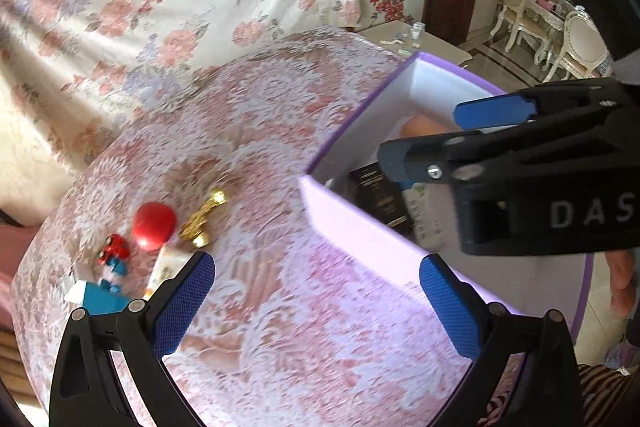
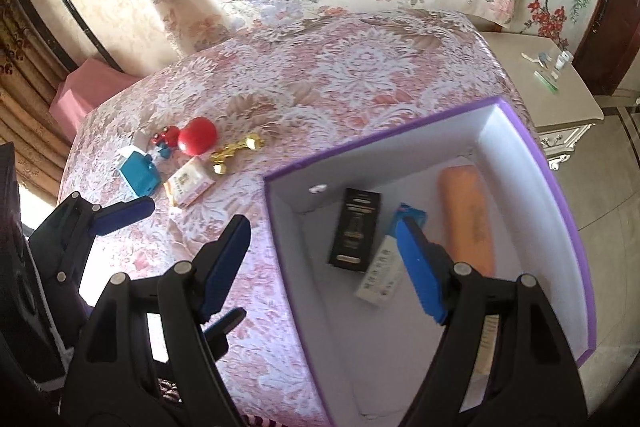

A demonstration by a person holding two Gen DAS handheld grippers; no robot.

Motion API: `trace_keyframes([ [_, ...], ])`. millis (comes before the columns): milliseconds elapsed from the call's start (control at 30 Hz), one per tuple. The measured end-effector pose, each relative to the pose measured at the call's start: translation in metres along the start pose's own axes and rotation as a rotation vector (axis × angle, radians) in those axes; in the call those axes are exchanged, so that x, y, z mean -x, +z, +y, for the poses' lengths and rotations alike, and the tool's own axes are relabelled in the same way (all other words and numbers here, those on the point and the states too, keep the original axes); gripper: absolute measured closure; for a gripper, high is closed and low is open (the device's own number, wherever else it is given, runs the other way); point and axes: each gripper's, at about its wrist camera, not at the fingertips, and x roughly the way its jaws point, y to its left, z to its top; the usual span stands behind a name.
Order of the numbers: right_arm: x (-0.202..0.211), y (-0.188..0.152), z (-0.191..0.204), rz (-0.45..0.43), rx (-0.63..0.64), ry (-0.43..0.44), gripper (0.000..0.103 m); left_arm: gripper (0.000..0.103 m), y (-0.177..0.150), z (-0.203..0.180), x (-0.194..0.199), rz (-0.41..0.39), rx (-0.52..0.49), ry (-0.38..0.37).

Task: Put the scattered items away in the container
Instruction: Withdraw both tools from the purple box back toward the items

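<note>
The right tool (image 2: 324,267) hangs with its jaws apart and nothing between them, angled steeply down over the near-left corner of the purple box (image 2: 560,195). One blue pad sits over the patterned cover, the other over the box's white inside. The left tool (image 1: 316,301) is likewise spread wide and empty, pointing down at the bedspread (image 1: 280,147) just left of the box.

Inside the box lie a black carton (image 2: 354,229), a white packet (image 2: 380,275) and an orange tube (image 2: 466,211) along the far-right wall.

Still out on the cover, to the far left, are a red ball (image 2: 197,141), a gold trinket (image 2: 236,153), a small cream packet (image 2: 191,187), a blue carton (image 2: 138,173) and a tiny red toy car (image 2: 165,138), all close together.

All look light. The ball is smooth and round, likely to roll or squirt out, so pinch it across its widest part. The cartons are stiff; take them across their flat sides. The gold piece seems hard and knobbly, best gripped at its narrow middle.
</note>
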Motion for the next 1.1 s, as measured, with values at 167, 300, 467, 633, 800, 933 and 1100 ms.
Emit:
trace_keyframes([
  [167, -0.003, 0.001, 0.028, -0.001, 0.036, 0.007, 0.025, 0.000, -0.016, 0.030, 0.002, 0.019, 0.041, 0.021],
  [300, -0.008, 0.001, 0.046, 0.007, 0.051, 0.015, 0.025, 0.000, -0.028, 0.048, 0.002, 0.035, 0.061, 0.027],
  [467, -0.016, 0.003, 0.066, 0.013, 0.063, 0.022, 0.024, 0.000, -0.039, 0.064, 0.004, 0.046, 0.065, 0.034],
  [633, -0.024, 0.004, 0.087, 0.023, 0.079, 0.028, 0.024, 0.000, -0.050, 0.081, 0.005, 0.061, 0.082, 0.039],
  [800, -0.032, 0.002, 0.103, 0.039, 0.094, 0.028, 0.024, 0.000, -0.060, 0.098, 0.003, 0.074, 0.106, 0.041],
  [933, -0.039, -0.002, 0.112, 0.054, 0.101, 0.012, 0.024, 0.000, -0.067, 0.107, 0.000, 0.084, 0.116, 0.037],
  [1100, -0.052, -0.008, 0.127, 0.078, 0.121, -0.006, 0.024, 0.000, -0.078, 0.120, -0.006, 0.102, 0.128, 0.038],
])
